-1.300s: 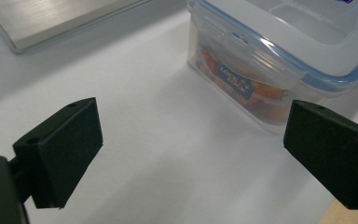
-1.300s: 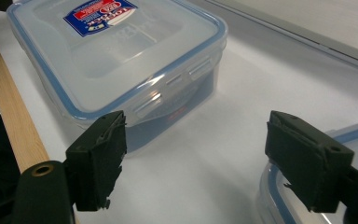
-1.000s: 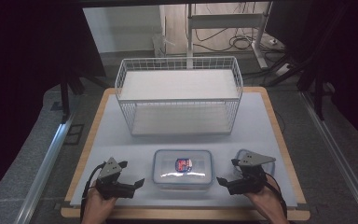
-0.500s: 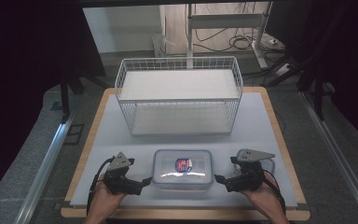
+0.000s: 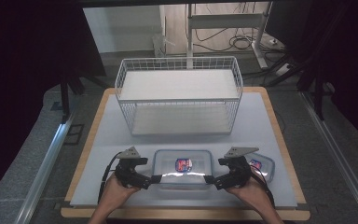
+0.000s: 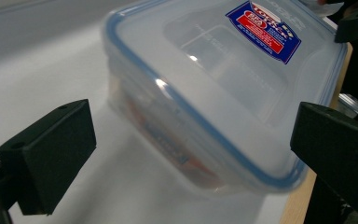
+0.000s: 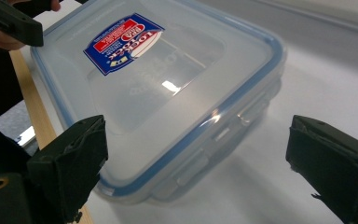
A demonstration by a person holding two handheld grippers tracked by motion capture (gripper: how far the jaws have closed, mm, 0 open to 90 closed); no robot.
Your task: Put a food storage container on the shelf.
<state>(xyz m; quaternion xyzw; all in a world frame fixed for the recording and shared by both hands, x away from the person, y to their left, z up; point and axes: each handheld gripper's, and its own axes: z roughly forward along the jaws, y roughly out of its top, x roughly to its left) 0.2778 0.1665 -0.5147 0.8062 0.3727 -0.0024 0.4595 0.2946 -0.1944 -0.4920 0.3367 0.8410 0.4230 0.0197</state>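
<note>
The clear lidded container (image 5: 182, 168) lies on the worktop (image 5: 261, 126) directly between the 2 grippers, long axis running from one to the other. The left gripper (image 5: 154, 178) and right gripper (image 5: 209, 179) each gape wide at a short end, grasping nothing, equally near.

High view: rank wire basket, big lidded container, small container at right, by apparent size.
1. wire basket, largest by far.
2. big lidded container, between the left gripper and right gripper.
3. small container, smallest, though partly hidden behind the right gripper.
</note>
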